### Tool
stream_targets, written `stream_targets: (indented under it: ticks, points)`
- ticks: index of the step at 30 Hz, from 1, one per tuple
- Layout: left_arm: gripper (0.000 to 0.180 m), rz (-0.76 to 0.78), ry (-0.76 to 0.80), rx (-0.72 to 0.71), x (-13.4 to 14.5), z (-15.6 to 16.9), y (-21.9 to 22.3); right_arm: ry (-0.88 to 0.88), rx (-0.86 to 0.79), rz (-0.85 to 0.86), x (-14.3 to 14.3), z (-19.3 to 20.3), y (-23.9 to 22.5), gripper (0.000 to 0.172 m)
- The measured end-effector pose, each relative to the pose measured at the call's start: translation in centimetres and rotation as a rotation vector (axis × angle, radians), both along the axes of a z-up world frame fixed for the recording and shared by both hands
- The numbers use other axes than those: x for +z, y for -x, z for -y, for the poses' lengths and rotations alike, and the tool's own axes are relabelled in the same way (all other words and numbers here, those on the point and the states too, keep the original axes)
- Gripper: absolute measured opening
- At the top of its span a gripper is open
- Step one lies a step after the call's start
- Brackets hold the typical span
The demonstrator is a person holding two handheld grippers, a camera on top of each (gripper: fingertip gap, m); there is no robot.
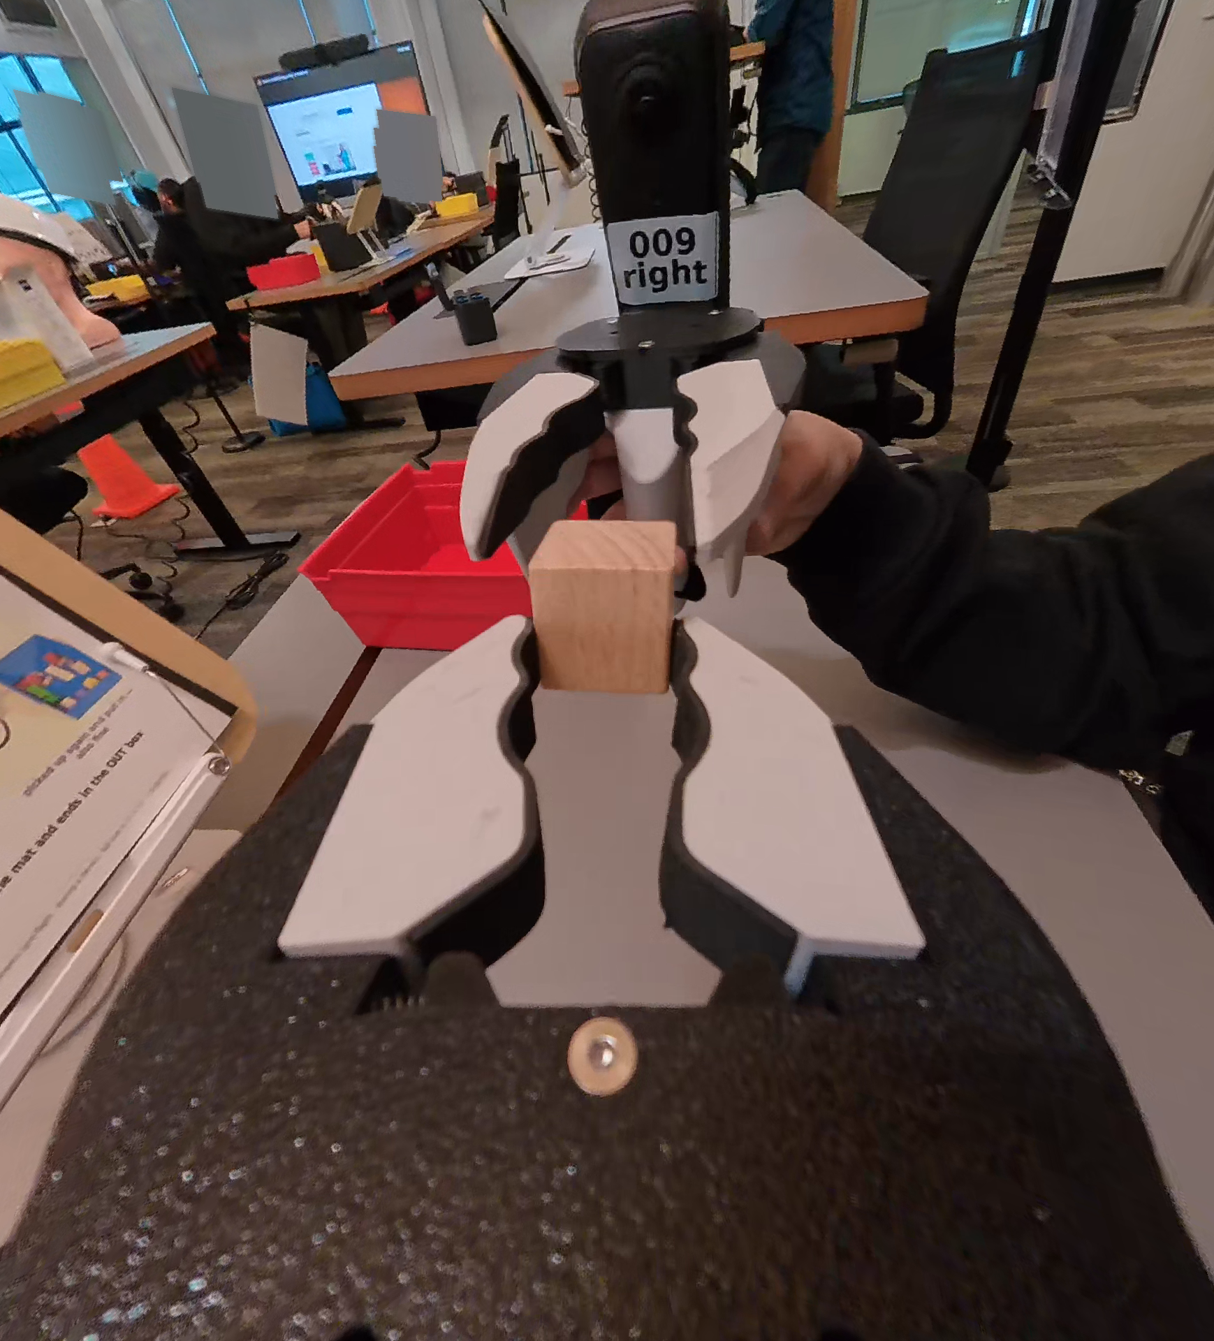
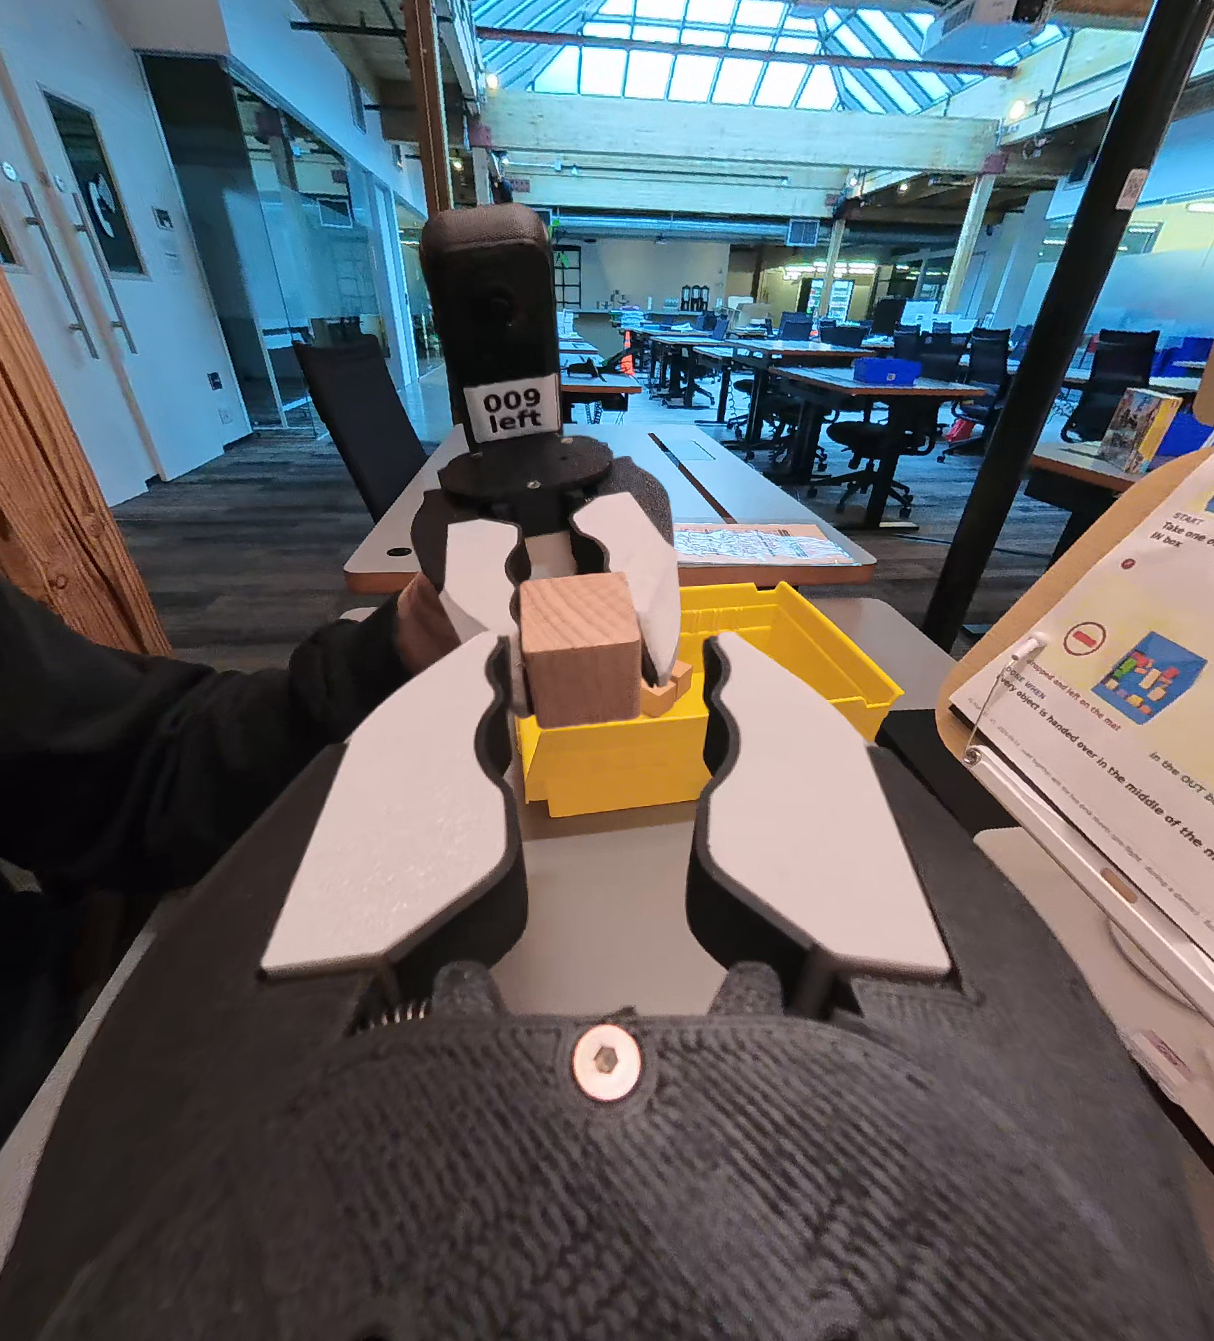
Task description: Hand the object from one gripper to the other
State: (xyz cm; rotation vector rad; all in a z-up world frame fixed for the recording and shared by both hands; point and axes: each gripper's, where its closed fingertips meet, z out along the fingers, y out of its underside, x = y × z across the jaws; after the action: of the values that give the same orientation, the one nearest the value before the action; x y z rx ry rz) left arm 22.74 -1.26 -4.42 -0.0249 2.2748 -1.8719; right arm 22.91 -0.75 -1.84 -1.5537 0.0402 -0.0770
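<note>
Left gripper (image 1: 604, 653): we clamp the wooden cube (image 1: 604, 606) at frame centre, both pads pressed on its sides.
Right gripper (image 2: 608, 671): our jaws stand apart around the cube (image 2: 579, 649); a clear gap shows on the right side.
Left wrist view only: red bin (image 1: 408, 559) behind the cube, left of centre.
Right wrist view only: yellow bin (image 2: 618, 755) beneath, small wooden pieces (image 2: 666, 693) inside.

A plain pale wooden cube (image 1: 603, 606), upright and off the table, clamped between the left tongs' (image 1: 604, 653) pads
</note>
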Motion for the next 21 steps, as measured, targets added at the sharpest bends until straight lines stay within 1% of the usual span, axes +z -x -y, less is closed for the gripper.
stream_targets:
  ticks: [3, 6, 11, 13, 20, 21]
  points:
    - [0.034, 0.003, -0.008, 0.011, -0.3, 0.1, -0.3, 0.006, 0.001, 0.008, -0.2, -0.3, 0.0, 0.050]
    - [0.033, 0.017, 0.021, 0.016, 0.2, 0.0, -0.4, 0.012, 0.014, 0.016, -0.5, -0.7, 0.1, 0.047]
    - [0.033, 0.024, 0.024, 0.014, 0.3, -0.1, -0.3, 0.003, 0.023, 0.040, -0.3, -1.1, 0.4, 0.040]
    - [0.034, 0.027, 0.022, 0.005, 0.2, 0.1, -0.1, 0.001, 0.029, 0.045, -0.3, -1.3, 0.5, 0.035]
    - [0.035, 0.004, 0.055, 0.017, 0.5, 0.3, -0.4, 0.026, -0.017, 0.055, -0.1, -1.2, 0.2, 0.034]
    - [0.040, 0.001, 0.064, 0.032, 0.6, 0.3, -0.6, 0.024, -0.037, 0.063, 0.0, -1.1, 0.0, 0.034]
